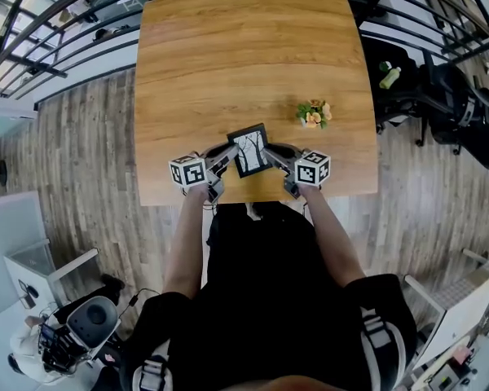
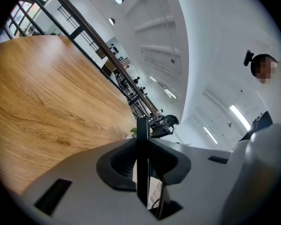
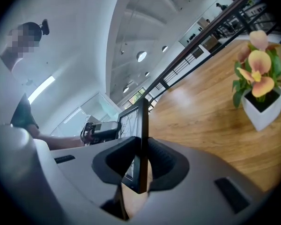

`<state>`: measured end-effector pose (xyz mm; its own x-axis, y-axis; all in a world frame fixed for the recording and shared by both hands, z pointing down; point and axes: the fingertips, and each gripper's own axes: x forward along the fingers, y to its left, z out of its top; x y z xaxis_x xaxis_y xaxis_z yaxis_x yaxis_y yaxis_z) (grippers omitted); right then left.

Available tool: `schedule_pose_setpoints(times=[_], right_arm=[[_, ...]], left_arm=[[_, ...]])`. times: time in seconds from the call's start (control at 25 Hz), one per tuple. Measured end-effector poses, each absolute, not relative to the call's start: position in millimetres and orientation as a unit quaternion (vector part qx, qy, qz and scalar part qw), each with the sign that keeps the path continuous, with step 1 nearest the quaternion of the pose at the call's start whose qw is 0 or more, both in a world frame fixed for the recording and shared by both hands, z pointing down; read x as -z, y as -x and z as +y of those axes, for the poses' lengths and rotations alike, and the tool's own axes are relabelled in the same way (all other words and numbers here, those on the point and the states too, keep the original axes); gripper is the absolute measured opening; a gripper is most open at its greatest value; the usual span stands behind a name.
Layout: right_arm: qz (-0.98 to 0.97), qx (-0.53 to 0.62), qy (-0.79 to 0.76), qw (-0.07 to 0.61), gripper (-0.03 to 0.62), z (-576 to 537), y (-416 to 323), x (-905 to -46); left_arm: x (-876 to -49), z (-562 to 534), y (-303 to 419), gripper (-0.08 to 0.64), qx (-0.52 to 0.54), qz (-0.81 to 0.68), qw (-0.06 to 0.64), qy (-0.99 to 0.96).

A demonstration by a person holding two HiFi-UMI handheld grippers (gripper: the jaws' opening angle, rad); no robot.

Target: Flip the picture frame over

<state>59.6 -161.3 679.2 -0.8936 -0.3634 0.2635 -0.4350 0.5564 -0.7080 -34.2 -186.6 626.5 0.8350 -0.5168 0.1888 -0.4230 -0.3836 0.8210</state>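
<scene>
Left of the small white pot of orange flowers (image 1: 314,114), the small black rectangular picture frame (image 1: 251,150) sits above the pale wooden worktop (image 1: 228,55), with the left tongs (image 1: 228,156) and right tongs (image 1: 271,152) clamping its opposite side edges, probably so they can turn it together.

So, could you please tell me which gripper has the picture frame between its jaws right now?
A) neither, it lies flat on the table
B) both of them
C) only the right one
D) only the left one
B: the left gripper and the right gripper each clamp one side edge of the picture frame, which stands edge-on between the jaws in both gripper views.
</scene>
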Motion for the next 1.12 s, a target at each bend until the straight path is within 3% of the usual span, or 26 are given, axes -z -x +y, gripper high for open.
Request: schedule_pose_setpoints(times=[1.12], right_arm=[[-0.827, -0.385, -0.394, 0.11, 0.092, -187, -32, -725]], left_arm=[[-683, -234, 63, 0.092, -0.067, -0.371, 0.394, -0.838]])
